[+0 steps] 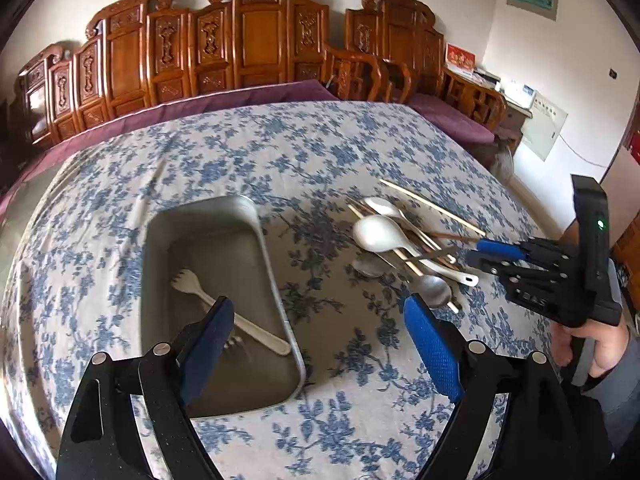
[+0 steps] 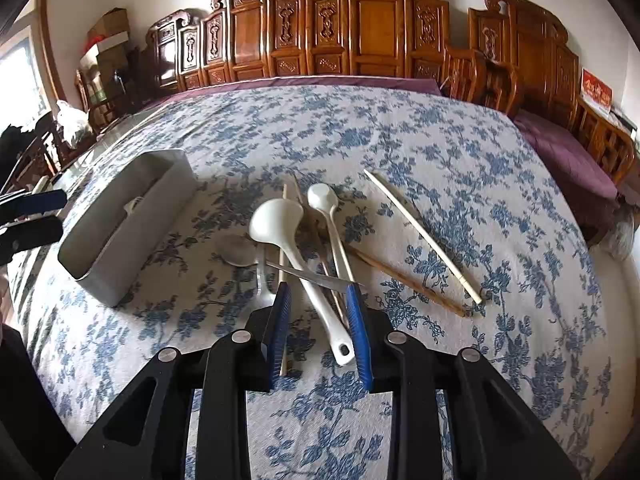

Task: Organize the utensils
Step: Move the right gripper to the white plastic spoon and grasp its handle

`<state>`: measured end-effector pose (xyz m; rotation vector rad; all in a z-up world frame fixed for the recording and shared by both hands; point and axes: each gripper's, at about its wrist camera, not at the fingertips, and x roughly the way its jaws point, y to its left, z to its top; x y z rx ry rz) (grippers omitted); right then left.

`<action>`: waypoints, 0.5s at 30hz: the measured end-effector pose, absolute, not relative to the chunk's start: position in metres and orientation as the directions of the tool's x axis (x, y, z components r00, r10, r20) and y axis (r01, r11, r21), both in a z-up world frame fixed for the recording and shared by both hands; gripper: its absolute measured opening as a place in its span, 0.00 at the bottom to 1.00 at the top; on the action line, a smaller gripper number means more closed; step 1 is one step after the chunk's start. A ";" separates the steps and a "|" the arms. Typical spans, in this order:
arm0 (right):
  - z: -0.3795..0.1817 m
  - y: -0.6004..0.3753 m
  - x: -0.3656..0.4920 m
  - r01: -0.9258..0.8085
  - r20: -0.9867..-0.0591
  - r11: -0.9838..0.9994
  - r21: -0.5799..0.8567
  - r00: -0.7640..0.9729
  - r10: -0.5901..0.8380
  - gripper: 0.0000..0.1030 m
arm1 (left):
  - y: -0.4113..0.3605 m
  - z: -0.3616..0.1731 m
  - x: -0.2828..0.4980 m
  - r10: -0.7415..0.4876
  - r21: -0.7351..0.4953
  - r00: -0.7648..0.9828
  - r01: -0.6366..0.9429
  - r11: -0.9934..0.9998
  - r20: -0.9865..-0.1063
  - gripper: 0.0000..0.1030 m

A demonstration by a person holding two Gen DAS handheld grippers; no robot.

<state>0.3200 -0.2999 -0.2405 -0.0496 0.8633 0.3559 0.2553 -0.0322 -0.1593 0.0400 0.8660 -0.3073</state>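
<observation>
A grey metal tray (image 1: 276, 280) lies on the floral tablecloth and holds a pale plastic fork (image 1: 224, 304). My left gripper (image 1: 320, 328) is open and empty above the tray's near right corner. A pile of utensils lies to the right: two white ceramic spoons (image 2: 280, 224), metal spoons (image 2: 236, 250), a thin metal utensil (image 2: 312, 276) and chopsticks (image 2: 420, 236). My right gripper (image 2: 318, 300) is open, its fingers either side of the large white spoon's handle and the thin metal utensil. It also shows in the left wrist view (image 1: 486, 252). The tray appears in the right wrist view (image 2: 132, 224).
A floral cloth (image 2: 400, 140) covers the table. Carved wooden benches with purple cushions (image 1: 256, 40) stand behind the table. Boxes and bags (image 2: 104, 52) are stacked at the far left. A person's hand (image 1: 600, 344) holds the right gripper.
</observation>
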 end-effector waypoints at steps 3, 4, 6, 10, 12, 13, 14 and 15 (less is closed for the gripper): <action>-0.238 -0.297 0.327 -0.344 -0.741 0.932 0.114 0.596 0.310 0.30 | -0.042 -0.164 0.256 -0.251 -0.085 0.598 0.292 0.953 -0.761 0.81; -0.237 -0.295 0.330 -0.352 -0.738 0.928 0.124 0.592 0.323 0.30 | -0.045 -0.165 0.258 -0.249 -0.082 0.597 0.293 0.953 -0.763 0.81; -0.237 -0.289 0.336 -0.366 -0.739 0.923 0.121 0.587 0.330 0.30 | -0.048 -0.168 0.260 -0.244 -0.078 0.595 0.291 0.954 -0.766 0.81; -0.247 -0.277 0.354 -0.399 -0.759 0.908 0.127 0.551 0.348 0.30 | -0.052 -0.172 0.263 -0.242 -0.084 0.590 0.282 0.956 -0.770 0.81; -0.252 -0.270 0.362 -0.416 -0.769 0.900 0.127 0.532 0.354 0.30 | -0.053 -0.173 0.264 -0.239 -0.082 0.590 0.279 0.957 -0.771 0.81; -0.253 -0.268 0.365 -0.421 -0.772 0.899 0.126 0.528 0.355 0.30 | -0.054 -0.173 0.264 -0.238 -0.082 0.590 0.279 0.957 -0.772 0.81; -0.255 -0.265 0.370 -0.426 -0.776 0.896 0.125 0.521 0.356 0.30 | -0.054 -0.174 0.264 -0.238 -0.082 0.588 0.279 0.957 -0.773 0.81; -0.256 -0.263 0.373 -0.432 -0.778 0.893 0.126 0.516 0.359 0.30 | -0.055 -0.174 0.264 -0.237 -0.081 0.587 0.280 0.957 -0.774 0.81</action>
